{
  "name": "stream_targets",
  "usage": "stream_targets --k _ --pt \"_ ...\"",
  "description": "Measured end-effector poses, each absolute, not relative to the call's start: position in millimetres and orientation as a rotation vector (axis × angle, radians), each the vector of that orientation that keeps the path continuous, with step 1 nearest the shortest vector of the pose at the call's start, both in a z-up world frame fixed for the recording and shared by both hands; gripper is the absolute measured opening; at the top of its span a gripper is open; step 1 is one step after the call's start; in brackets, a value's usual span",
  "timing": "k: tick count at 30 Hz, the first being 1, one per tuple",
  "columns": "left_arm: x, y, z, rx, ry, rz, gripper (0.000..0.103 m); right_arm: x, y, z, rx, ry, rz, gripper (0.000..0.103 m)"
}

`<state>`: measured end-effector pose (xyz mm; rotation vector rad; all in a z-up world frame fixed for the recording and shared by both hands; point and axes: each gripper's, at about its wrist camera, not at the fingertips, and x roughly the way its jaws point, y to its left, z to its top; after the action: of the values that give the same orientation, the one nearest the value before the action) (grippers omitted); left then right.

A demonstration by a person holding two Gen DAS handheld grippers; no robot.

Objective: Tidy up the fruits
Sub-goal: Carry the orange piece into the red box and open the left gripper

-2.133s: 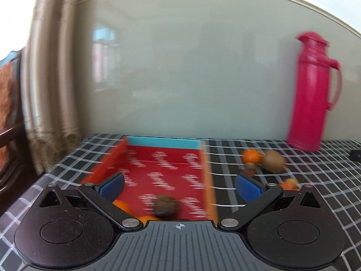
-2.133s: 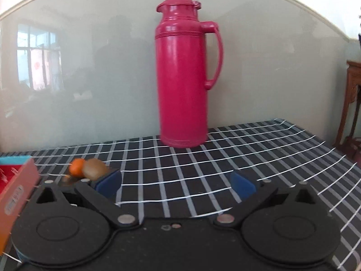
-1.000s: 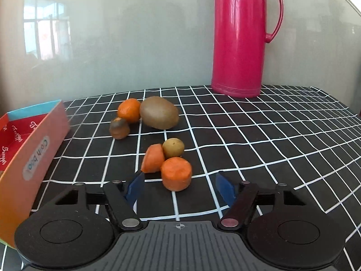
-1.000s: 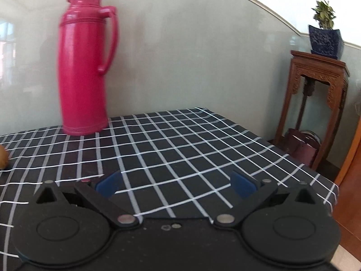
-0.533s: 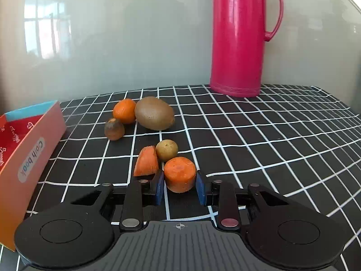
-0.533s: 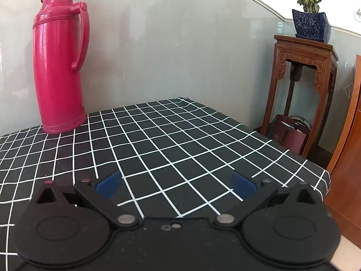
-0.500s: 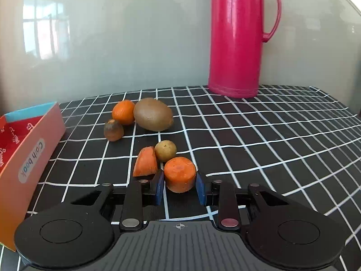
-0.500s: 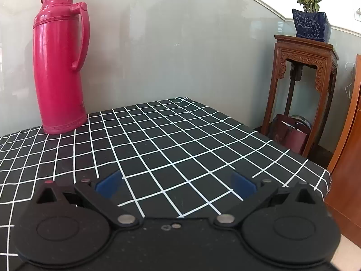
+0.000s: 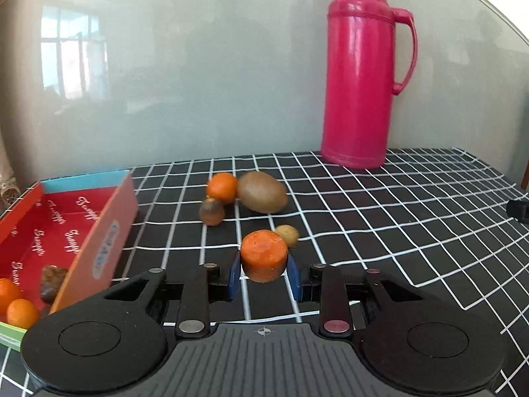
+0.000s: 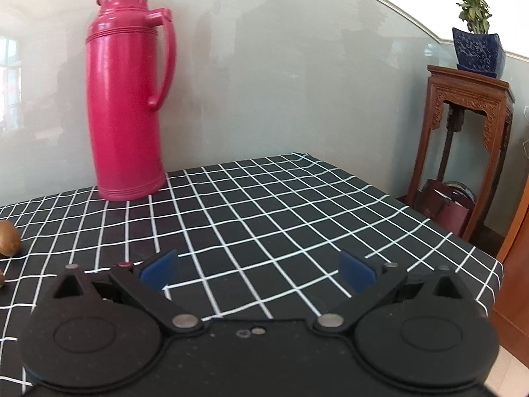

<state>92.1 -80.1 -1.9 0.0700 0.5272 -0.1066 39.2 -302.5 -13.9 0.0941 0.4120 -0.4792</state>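
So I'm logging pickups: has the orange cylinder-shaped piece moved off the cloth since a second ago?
Yes. The orange cylinder piece is up off the checked tablecloth, clamped in the left tongs, and nearer the red box.

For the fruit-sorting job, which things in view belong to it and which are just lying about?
Part of the job:
- orange chunk, gripped by the left gripper
- red box, holding small oranges and a dark brown piece
- loose on the cloth: tangerine, kiwi, small brown fruit, small yellowish fruit

Lying about:
- pink thermos
- wooden stand
- potted plant
- right gripper, open and holding nothing
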Motion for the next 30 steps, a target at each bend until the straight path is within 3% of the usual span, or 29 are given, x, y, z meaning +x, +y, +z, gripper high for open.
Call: stream_targets --k 30 --pt "70 40 17 0.009 0.469 0.072 0.030 65 -204 -2 0.025 0.409 -0.338 0.103"
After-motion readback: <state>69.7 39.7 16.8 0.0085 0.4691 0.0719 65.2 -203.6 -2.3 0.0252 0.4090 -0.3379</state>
